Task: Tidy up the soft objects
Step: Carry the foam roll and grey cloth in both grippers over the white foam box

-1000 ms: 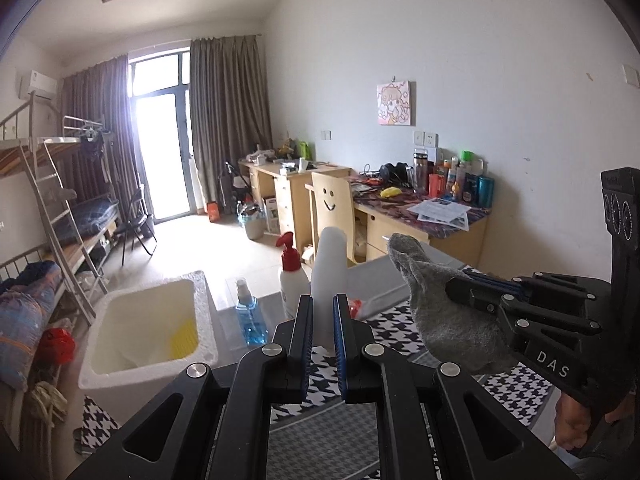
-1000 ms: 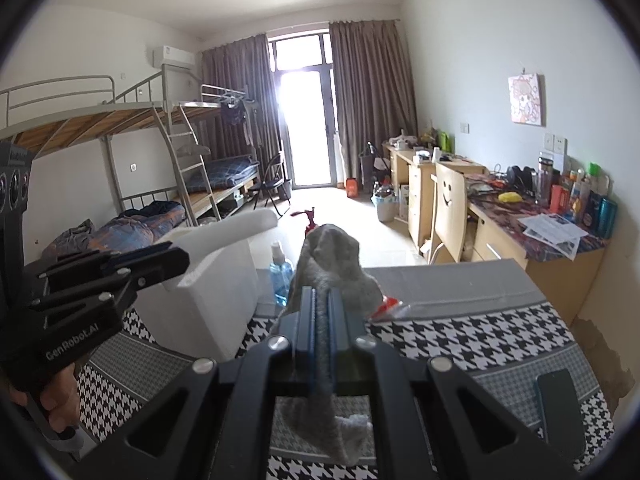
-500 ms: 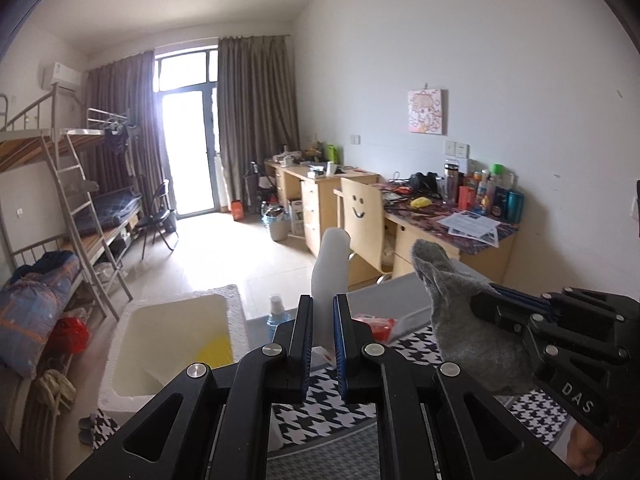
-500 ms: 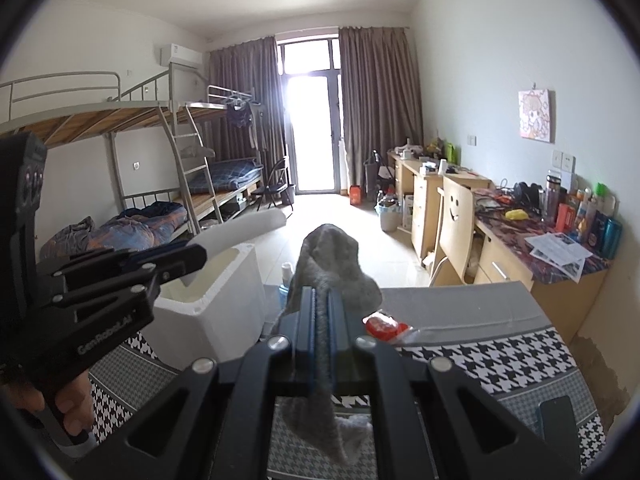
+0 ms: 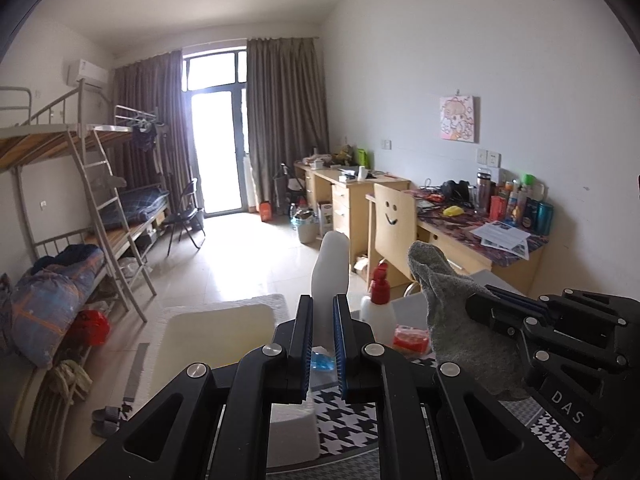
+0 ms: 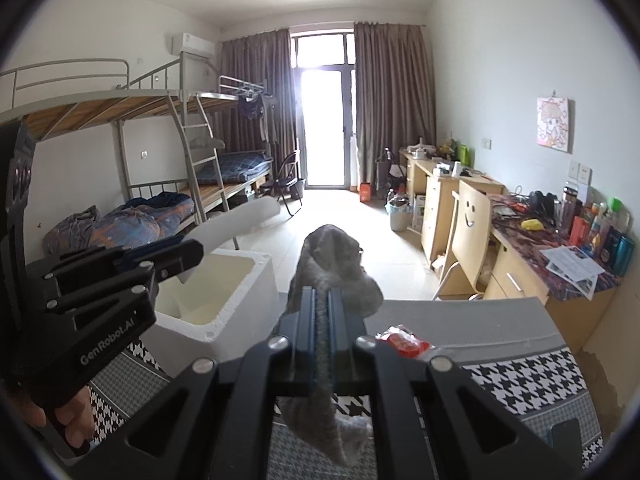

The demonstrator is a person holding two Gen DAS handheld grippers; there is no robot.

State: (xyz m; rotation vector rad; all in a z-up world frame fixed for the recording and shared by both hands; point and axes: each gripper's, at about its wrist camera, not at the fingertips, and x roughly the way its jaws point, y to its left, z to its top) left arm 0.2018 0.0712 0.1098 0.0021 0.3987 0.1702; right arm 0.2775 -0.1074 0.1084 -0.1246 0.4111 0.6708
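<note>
My left gripper [image 5: 322,308] is shut on a white sock-like piece [image 5: 330,264] that sticks up between its fingers. In the right wrist view the left gripper [image 6: 188,254] hangs over the near corner of the white foam box [image 6: 224,292], and the white piece [image 6: 240,220] reaches out above the box. My right gripper [image 6: 322,296] is shut on a grey sock [image 6: 332,264], whose ends stand above and hang below the fingers. From the left wrist view the right gripper [image 5: 480,300] and its grey sock [image 5: 448,308] are close by on the right.
The open foam box [image 5: 216,340] stands on a houndstooth-clothed table [image 6: 520,380]. Behind my grippers are a red-capped spray bottle [image 5: 378,300], a blue bottle [image 5: 320,362] and a red packet [image 6: 404,342]. Bunk beds stand left, desks and a chair right.
Both grippers have risen and shifted toward the foam box, each keeping its sock. In the left wrist view the spray bottle has passed from left of the fingers to their right.
</note>
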